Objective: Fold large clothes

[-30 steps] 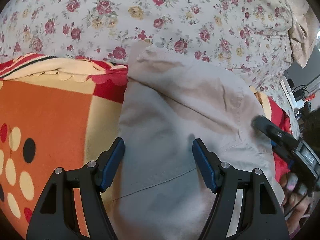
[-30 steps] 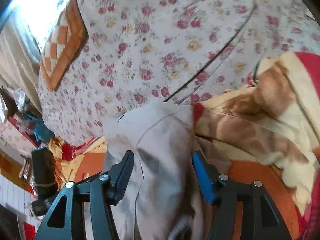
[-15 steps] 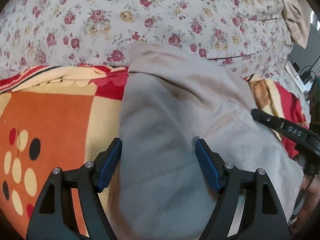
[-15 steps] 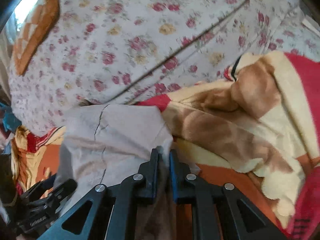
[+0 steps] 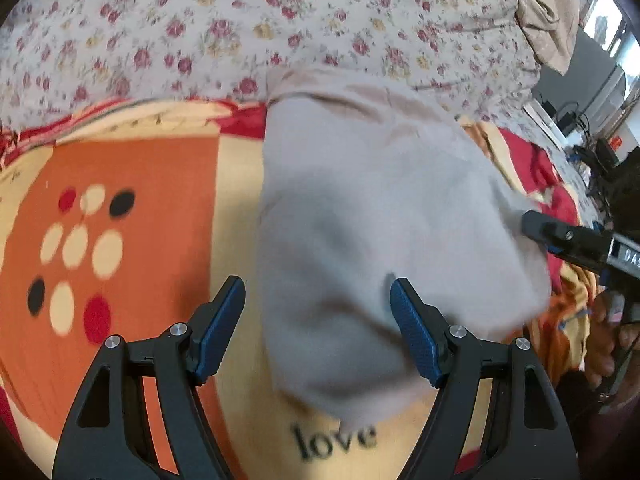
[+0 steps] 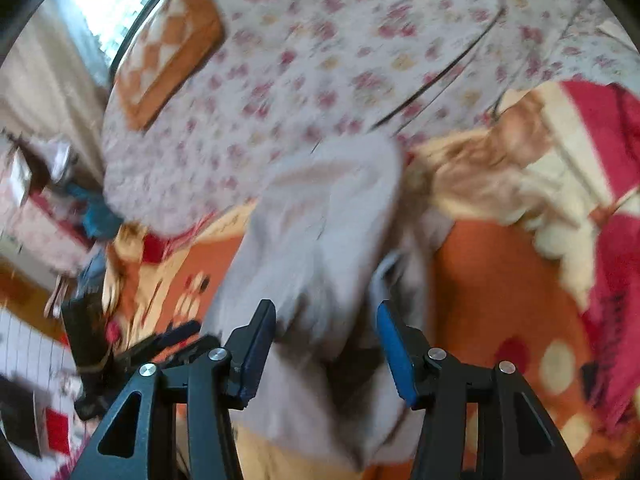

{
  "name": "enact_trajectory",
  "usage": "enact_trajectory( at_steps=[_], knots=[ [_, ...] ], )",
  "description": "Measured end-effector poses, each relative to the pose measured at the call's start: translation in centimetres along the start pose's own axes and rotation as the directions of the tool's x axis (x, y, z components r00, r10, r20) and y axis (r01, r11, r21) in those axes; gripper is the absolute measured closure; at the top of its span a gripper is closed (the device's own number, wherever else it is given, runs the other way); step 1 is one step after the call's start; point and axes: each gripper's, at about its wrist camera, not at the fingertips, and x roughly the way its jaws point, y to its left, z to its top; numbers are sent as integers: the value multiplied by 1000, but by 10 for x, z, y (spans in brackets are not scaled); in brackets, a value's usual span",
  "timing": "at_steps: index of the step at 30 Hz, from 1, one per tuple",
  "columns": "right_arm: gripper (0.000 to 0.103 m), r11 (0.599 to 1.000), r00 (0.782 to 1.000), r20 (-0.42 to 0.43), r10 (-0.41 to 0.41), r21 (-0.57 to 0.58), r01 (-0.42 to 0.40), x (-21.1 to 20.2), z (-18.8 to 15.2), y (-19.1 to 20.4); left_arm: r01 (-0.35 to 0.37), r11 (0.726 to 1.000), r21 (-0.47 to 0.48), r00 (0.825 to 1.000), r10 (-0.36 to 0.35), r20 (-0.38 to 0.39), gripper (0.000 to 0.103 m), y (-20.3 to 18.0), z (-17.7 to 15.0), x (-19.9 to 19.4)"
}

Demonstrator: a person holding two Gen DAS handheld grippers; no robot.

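Left wrist view: the left gripper (image 5: 318,312) hovers with its blue-padded fingers (image 5: 414,330) spread wide apart, gripping nothing. Between and beyond them lies the folded pale grey-beige cotton garment (image 5: 372,220), a long soft bundle running from the near edge of the frame away to the far side. It rests on the orange, cream and red fleece blanket (image 5: 132,216), which is patterned with dots on the left and carries the printed word "love" (image 5: 334,438) just near of the garment's nearest edge. The garment's far end reaches the white bedsheet with small red roses (image 5: 240,28). At the right edge the tip of the right gripper (image 5: 560,236) sits just beside the garment's right side; whether it touches the cloth is unclear.

Right wrist view, blurred by motion: the right gripper (image 6: 326,344) also has its fingers apart, the garment (image 6: 316,232) lying between and beyond them, with nothing clamped. The blanket (image 6: 500,280) spreads to the right, bunched in cream and red folds on the far right. To the far left an orange-and-white checked cushion (image 6: 168,52) lies on the bedsheet (image 6: 340,52). The left gripper (image 6: 172,340) shows dimly at the near left.
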Motion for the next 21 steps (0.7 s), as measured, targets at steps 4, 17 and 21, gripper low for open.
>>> enact_trajectory(
  at_steps=[4, 17, 21],
  knots=[
    [97, 990, 996, -6, -92, -109, 91, 3, -21, 11, 17, 998, 56, 999, -15, -46, 27, -7, -21, 3],
    [99, 986, 987, 17, -158, -41, 159, -32, -39, -14, 27, 994, 104, 997, -34, 68, 27, -13, -15, -27],
    [48, 984, 980, 80, -180, -5, 181, -38, -13, -13, 25, 998, 53, 997, -29, 74, 27, -4, 6, -17]
  ],
)
